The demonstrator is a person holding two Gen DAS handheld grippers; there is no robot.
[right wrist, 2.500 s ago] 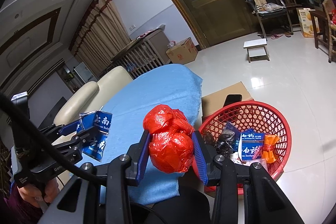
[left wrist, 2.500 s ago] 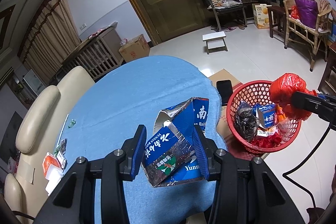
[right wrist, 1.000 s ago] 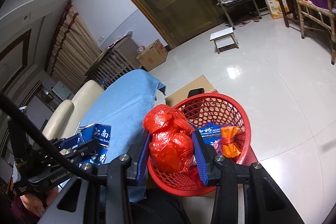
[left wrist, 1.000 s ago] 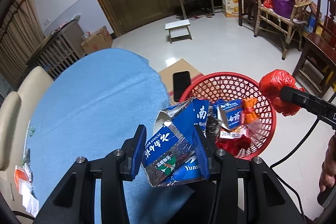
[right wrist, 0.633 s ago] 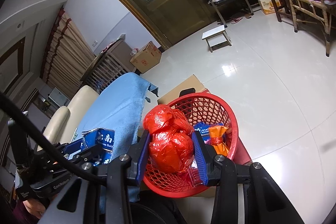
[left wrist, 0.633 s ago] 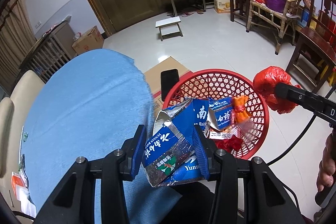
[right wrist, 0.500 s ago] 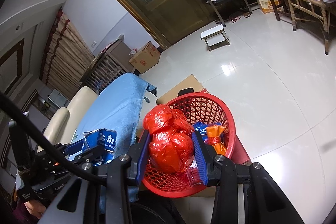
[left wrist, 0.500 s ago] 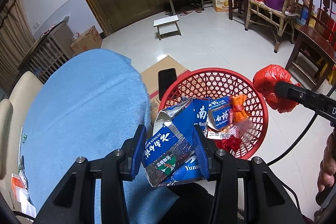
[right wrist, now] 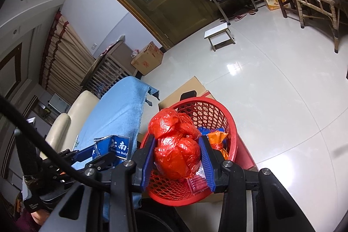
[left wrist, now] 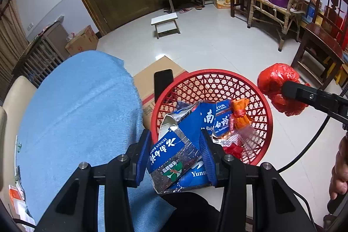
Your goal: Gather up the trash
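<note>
Floor-level red basket (left wrist: 264, 101) holds blue packet (left wrist: 221, 122), orange wrapper (left wrist: 239, 111).

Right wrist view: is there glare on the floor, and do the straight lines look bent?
Right wrist view: a bright white glare patch lies on the glossy floor, and the door frame bows strongly from fisheye distortion, with dark corners. Left wrist view: light is even, the carton between the fingers is sharp, and the frame edges curve too.

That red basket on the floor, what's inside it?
The red basket holds a blue carton, an orange wrapper, clear plastic and red scraps. The held blue carton covers its near side.
</note>
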